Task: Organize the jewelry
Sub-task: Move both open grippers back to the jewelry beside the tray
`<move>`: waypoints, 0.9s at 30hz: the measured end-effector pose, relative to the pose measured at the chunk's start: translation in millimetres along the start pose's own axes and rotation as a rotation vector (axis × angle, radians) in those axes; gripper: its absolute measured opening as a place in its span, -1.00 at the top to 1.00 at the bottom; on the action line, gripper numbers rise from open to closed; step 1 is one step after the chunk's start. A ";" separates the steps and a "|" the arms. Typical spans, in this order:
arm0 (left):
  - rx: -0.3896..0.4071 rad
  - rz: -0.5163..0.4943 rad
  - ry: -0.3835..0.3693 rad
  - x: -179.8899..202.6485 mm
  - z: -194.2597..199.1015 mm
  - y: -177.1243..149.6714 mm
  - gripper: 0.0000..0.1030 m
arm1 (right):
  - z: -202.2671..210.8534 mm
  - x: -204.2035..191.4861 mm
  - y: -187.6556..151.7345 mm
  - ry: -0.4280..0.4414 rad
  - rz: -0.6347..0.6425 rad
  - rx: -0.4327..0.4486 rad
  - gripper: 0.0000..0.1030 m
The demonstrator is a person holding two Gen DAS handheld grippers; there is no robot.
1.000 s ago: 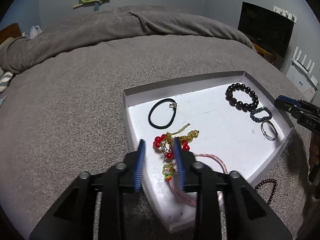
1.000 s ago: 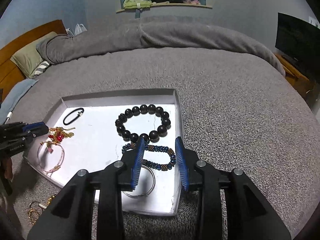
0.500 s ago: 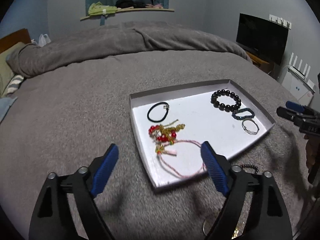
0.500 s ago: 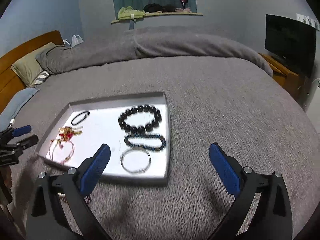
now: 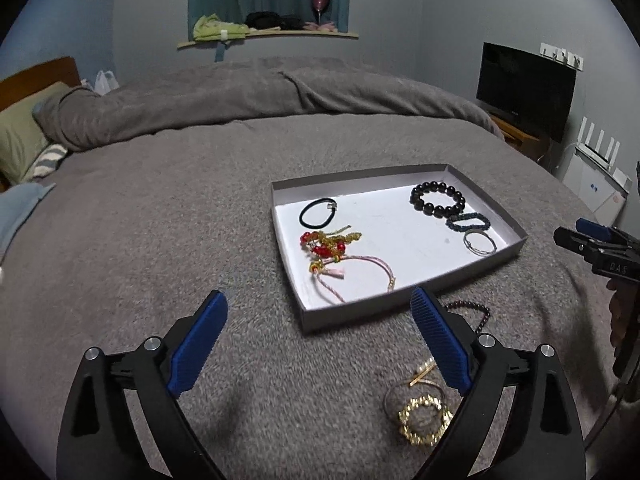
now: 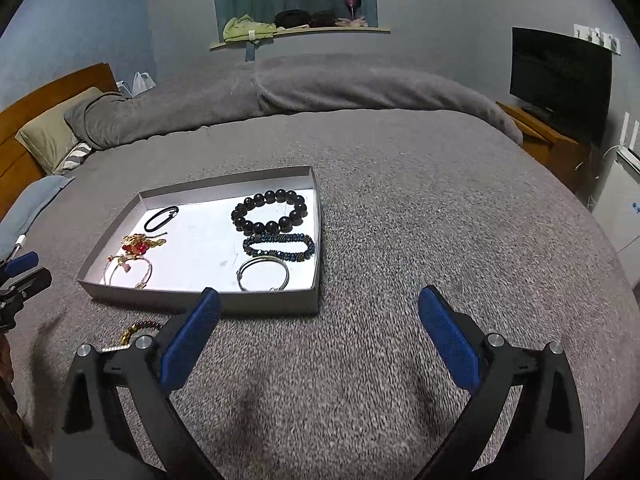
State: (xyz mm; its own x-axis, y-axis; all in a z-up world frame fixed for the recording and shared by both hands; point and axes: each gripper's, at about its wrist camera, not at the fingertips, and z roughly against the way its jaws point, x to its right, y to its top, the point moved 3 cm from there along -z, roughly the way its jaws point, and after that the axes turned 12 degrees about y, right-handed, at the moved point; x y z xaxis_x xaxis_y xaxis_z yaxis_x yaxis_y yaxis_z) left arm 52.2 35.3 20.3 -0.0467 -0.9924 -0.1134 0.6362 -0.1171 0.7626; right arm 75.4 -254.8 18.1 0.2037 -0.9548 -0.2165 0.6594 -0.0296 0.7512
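— What are the tongs doing?
— Left tongs (image 5: 318,318) and right tongs (image 6: 318,312) are gaping wide, gripping nothing.
— The jewelry?
— Bracelets (image 6: 270,214) are lying in the tray (image 5: 400,308); gold chain (image 5: 422,420) is sitting on the bed (image 5: 160,220).

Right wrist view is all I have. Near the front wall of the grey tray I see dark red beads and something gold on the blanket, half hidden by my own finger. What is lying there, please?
Observer: The left wrist view shows a chunky gold chain bracelet on the grey blanket, outside the grey cardboard tray.
Operator: Is anything else beside it?
Observer: Yes. A thin wire hoop overlaps it, and a small gold bar clip lies just beyond.
Operator: Are the fingers of the left gripper open?
Observer: The left gripper is wide open and holds nothing.
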 end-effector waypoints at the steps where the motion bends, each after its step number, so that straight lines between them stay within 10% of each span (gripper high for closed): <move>1: 0.002 -0.005 -0.002 0.8 4.2 -3.0 -0.81 | 2.4 -1.1 -1.8 0.003 0.000 0.000 -0.89; 27: -0.071 -0.071 0.012 0.1 35.6 -70.9 -0.81 | 17.8 -45.9 -43.0 0.063 0.089 -0.066 -0.89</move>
State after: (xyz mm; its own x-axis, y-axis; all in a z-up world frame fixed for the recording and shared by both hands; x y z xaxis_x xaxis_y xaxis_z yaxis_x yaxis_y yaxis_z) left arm -20.4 42.1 -11.1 -0.0844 -0.9812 -0.1735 0.6847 -0.1836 0.7053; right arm 24.8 -215.0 6.9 0.3071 -0.9323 -0.1910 0.6823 0.0758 0.7271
